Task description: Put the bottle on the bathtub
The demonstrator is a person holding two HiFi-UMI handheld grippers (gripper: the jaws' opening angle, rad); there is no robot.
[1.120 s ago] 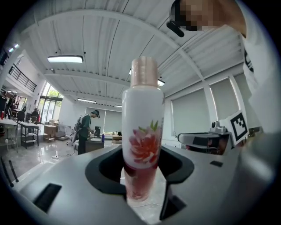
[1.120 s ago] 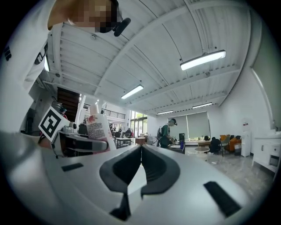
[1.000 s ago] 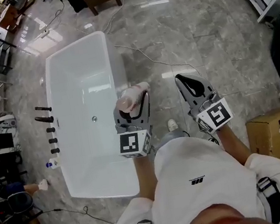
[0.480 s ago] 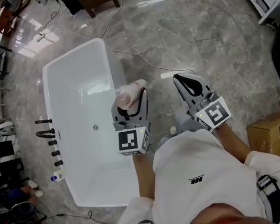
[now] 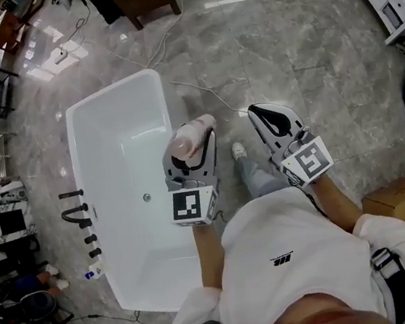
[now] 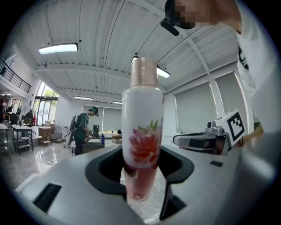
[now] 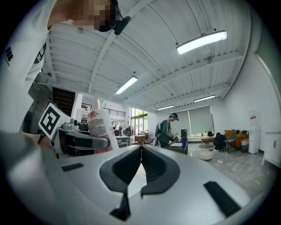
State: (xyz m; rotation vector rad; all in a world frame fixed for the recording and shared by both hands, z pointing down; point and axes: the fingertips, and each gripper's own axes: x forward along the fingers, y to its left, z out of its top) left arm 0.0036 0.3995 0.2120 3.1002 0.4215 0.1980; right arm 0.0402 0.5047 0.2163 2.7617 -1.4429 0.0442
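**Flowered bottle clamped in the left gripper, just off the tub's rim**

The white cylindrical bottle with a red-pink flower print and a rose-coloured cap (image 6: pixel 142 132) stands upright between the jaws of the left gripper (image 5: pixel 188 154), which press on its lower body; in the head view it hangs over the grey marble floor (image 5: pixel 306 47), just beside the rim of the white rectangular bathtub (image 5: pixel 121 156), at the tub's 3 o'clock; the right gripper (image 7: pixel 140 169) is empty, jaws together.

Only the left gripper view shows the flower; only the right gripper view shows the bottle's back, a block of small print too fine to read; both show a person in a green top (image 6: pixel 83 127) at a far counter, unseen from the head; only the head view shows the tub and the black taps (image 5: pixel 80 220) at its 9 o'clock.

The shirt's small dark logo is illegible.

Since a second ago the tub sits lower in the head view and a white shoe (image 5: pixel 238 150) has appeared between the grippers; the grip is unchanged.
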